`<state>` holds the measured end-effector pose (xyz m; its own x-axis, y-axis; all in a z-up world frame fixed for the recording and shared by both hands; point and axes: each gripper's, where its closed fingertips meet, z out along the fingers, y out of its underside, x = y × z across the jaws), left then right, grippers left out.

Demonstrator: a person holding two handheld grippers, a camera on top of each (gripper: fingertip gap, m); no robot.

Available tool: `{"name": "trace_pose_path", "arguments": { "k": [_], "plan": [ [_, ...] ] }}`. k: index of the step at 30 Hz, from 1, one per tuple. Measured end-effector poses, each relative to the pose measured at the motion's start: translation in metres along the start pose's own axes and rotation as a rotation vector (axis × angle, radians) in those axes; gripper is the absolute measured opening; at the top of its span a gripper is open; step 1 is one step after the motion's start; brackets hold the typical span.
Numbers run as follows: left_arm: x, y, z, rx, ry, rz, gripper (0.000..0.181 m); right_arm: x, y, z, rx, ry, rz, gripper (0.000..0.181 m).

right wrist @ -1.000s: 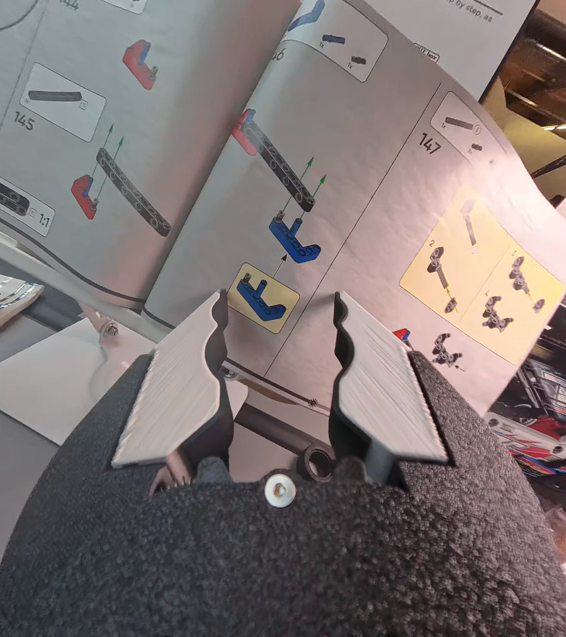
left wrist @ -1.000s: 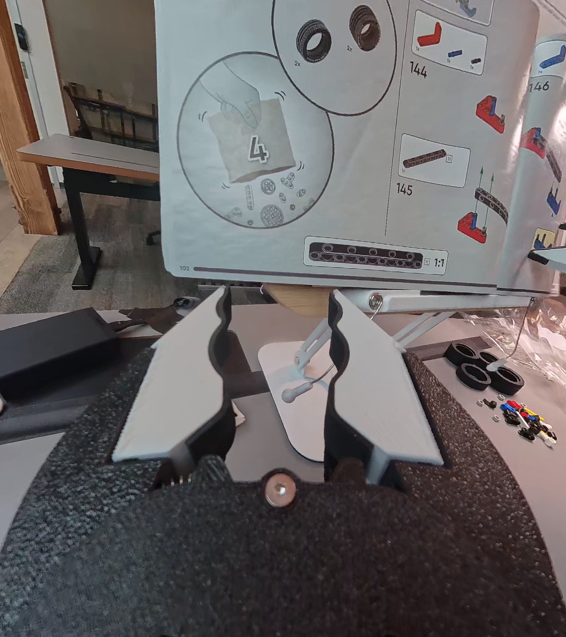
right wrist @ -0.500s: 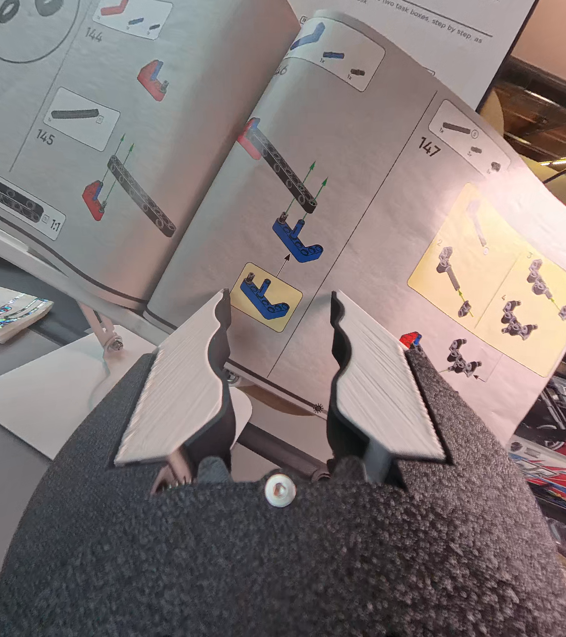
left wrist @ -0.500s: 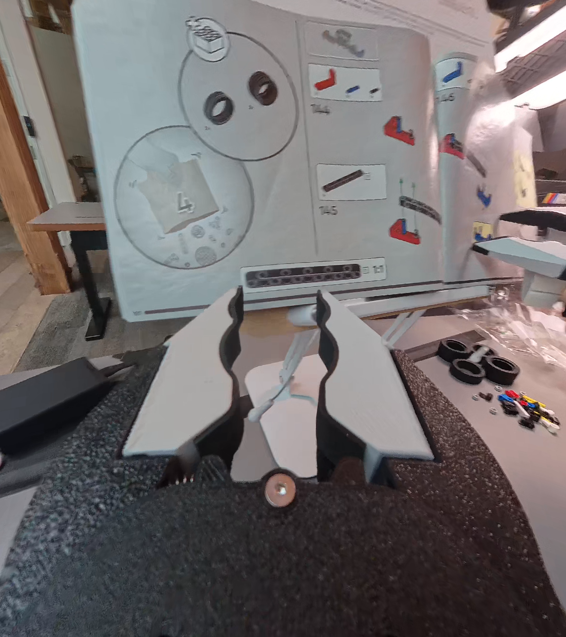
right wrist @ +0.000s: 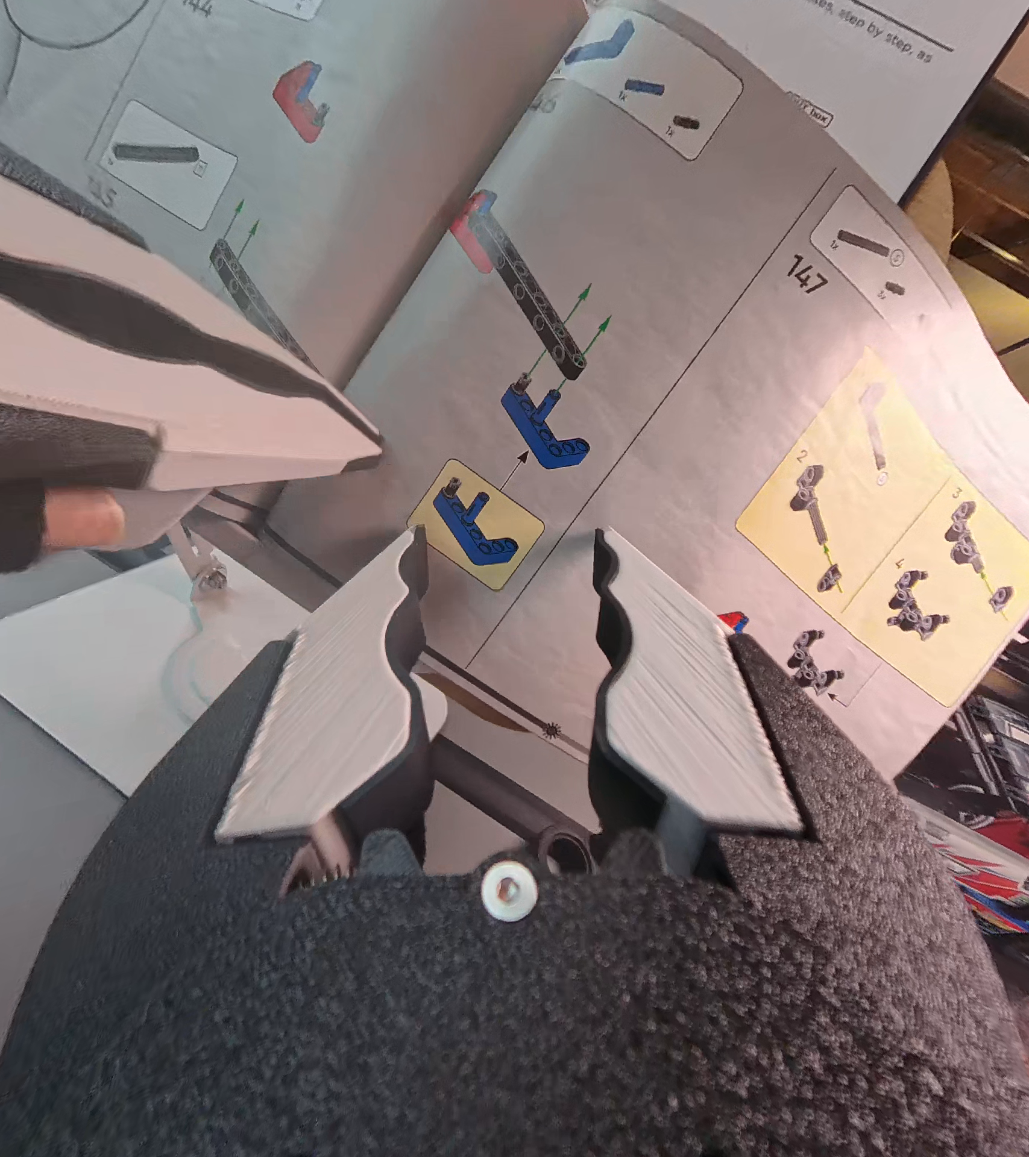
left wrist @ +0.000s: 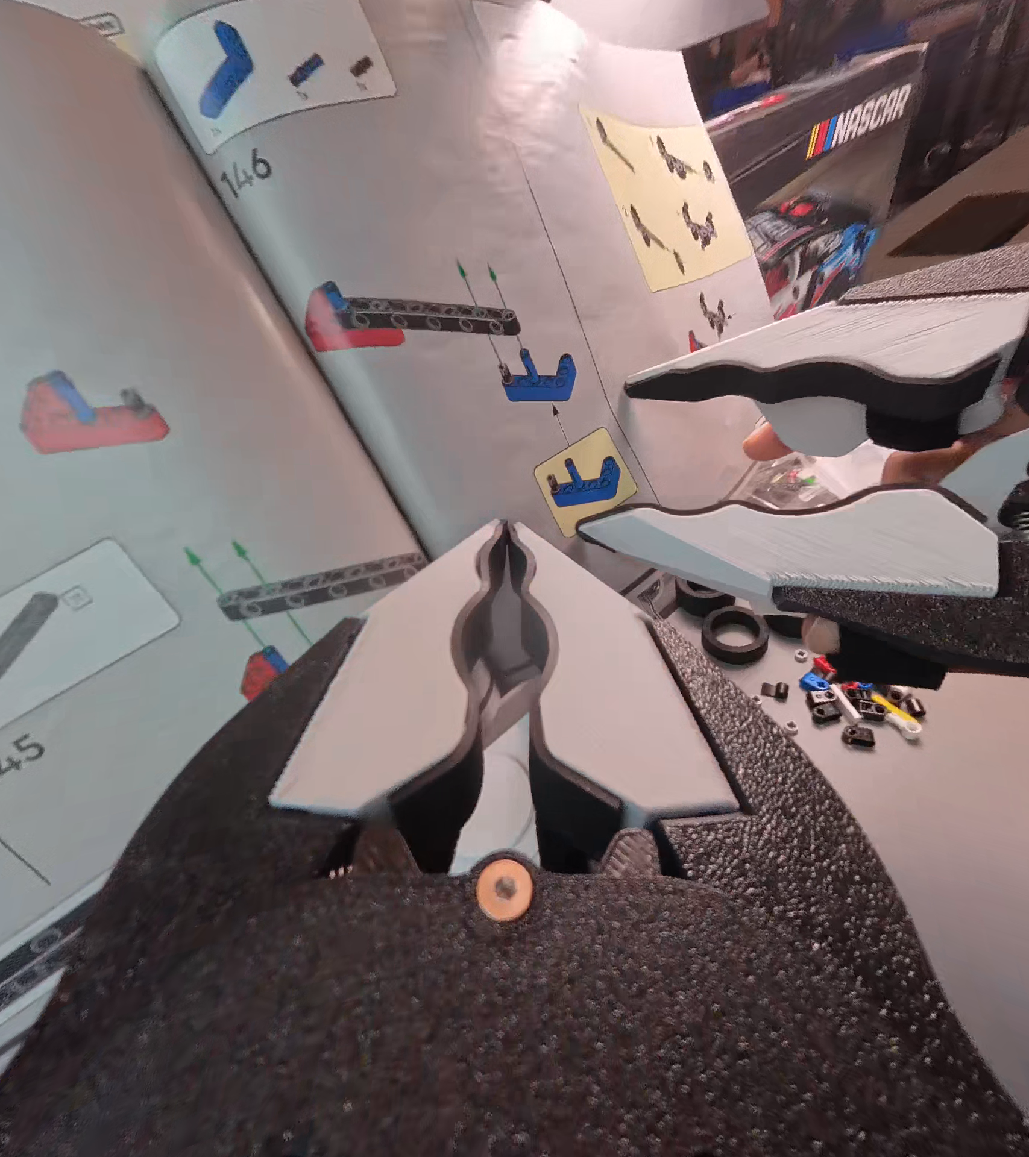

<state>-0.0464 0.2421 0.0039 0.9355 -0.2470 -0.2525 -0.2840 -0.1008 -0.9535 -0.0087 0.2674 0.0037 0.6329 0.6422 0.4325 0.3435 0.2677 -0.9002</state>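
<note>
left gripper: fingertips pressed together at the open instruction booklet (propped upright), empty
right gripper: jaws apart, just beside booklet's right page

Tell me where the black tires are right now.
In the left wrist view the black tires sit on the grey table at right, under the open right gripper, beside the pile of small coloured pieces.

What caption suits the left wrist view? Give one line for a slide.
Left tongs shut at the open instruction booklet, right tongs open beside them, black tyres and small parts on the table.
</note>
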Motion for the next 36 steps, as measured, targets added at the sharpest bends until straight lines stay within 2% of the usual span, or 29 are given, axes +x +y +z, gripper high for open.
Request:
{"name": "trace_pose_path", "arguments": {
  "k": [6,10,14,15,17,18,20,22,25,30,33,36],
  "plan": [
    [0.0,0.001,0.01,-0.08,-0.05,0.097,0.0,0.001,0.025,-0.016,-0.074,-0.011,0.038,0.049],
    [0.0,0.002,0.01,-0.077,-0.071,0.137,0.0,-0.025,0.052,-0.031,-0.123,-0.039,0.056,0.038],
    [0.0,0.002,0.012,-0.082,-0.088,0.154,0.0,-0.051,0.084,-0.013,-0.229,-0.068,0.017,0.033],
    [0.0,0.003,0.012,-0.086,-0.092,0.164,0.0,-0.051,0.087,-0.009,-0.244,-0.063,-0.001,0.028],
    [0.0,0.003,0.012,-0.096,-0.096,0.191,0.0,-0.041,0.083,-0.009,-0.241,-0.014,-0.075,0.0],
    [0.0,0.003,0.012,-0.099,-0.094,0.196,0.0,-0.034,0.079,-0.013,-0.234,0.018,-0.116,0.0],
    [0.0,0.004,0.012,-0.1,-0.08,0.188,0.0,-0.021,0.074,-0.021,-0.255,0.074,-0.263,0.002],
    [0.0,0.004,0.013,-0.098,-0.073,0.181,0.0,-0.012,0.067,-0.026,-0.295,0.151,-0.488,0.001],
    [0.0,0.004,0.014,-0.099,-0.094,0.21,0.0,-0.006,0.06,-0.027,-0.357,0.187,-0.746,0.001],
    [0.001,0.004,0.015,-0.094,-0.089,0.209,0.0,0.001,0.049,-0.026,-0.397,0.11,-1.227,0.0],
    [0.001,0.004,0.013,-0.082,-0.084,0.203,0.0,0.003,0.038,-0.02,-0.351,0.048,-1.543,0.0],
    [0.0,0.003,0.012,-0.064,-0.082,0.182,0.0,0.002,0.031,-0.014,-0.292,0.024,-1.663,0.002]
  ]
}}
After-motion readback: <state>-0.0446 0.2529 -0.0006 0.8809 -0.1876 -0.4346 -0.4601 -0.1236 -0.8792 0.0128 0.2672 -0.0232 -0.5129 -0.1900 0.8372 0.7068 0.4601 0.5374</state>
